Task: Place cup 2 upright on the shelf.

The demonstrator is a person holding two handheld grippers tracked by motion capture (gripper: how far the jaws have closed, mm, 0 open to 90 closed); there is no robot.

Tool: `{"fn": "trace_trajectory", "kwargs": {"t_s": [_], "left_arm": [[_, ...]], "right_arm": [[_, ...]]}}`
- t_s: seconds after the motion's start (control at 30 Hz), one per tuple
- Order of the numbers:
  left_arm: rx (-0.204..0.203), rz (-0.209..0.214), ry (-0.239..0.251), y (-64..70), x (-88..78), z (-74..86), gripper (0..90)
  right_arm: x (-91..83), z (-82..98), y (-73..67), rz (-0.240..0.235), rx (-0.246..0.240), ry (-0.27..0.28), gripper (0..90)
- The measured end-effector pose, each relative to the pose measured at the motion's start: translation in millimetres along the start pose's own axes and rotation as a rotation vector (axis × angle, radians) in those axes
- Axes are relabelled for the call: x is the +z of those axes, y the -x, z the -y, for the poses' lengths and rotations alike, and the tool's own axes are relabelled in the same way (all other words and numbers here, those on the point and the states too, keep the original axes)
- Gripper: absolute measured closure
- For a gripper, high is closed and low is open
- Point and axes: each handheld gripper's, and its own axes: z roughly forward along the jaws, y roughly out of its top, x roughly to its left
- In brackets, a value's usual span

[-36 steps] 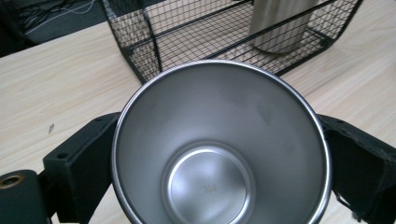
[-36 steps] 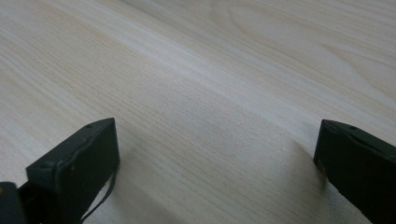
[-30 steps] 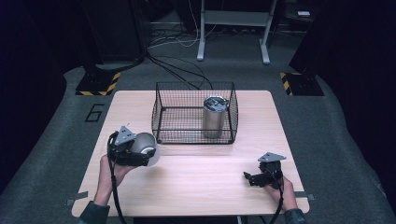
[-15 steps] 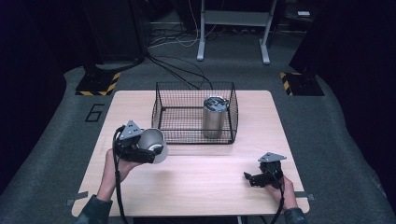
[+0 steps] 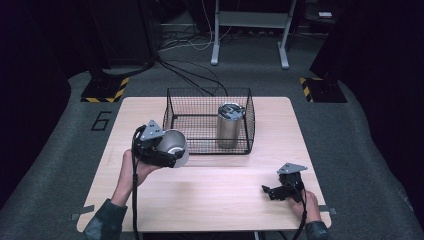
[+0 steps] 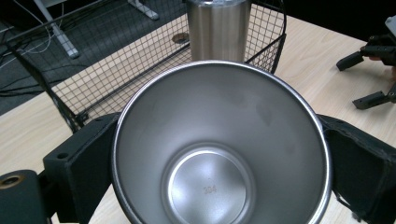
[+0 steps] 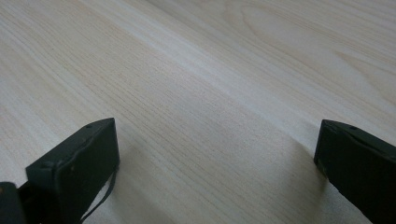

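One steel cup [image 6: 219, 149] clamped in left hand-held gripper [image 5: 159, 148], tipped toward basket [image 5: 172, 109] for loading; right hand-held gripper [image 5: 275, 191] wide, resting idle on worktop [image 5: 215, 200].

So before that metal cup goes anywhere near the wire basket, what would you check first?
1. Left gripper clamped on the steel cup, a jaw on each side: ok.
2. Cup empty, nothing to spill: ok.
3. Free floor in the wire basket beside the tumbler: ok.
4. Basket top open: ok.
5. Right gripper open, low over the table, clear of the path: ok.
6. Firmness of the grip: cannot tell.
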Motion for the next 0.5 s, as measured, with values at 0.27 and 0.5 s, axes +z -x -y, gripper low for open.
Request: {"fn": "trace_trajectory", "kwargs": {"t_s": [0.27,0.5], "left_arm": [[0.023,-0.003,0.001,-1.9,7.6,-18.7,5.9],[0.019,-0.001,0.005,-5.6,16.1,-29.6,5.9]], "right_arm": [[0.2,-0.8,0.4,-0.012,-0.007,-0.01,0.0],[1.0,-1.5,2.5,-0.024,-0.029,-0.01,0.0]]}}
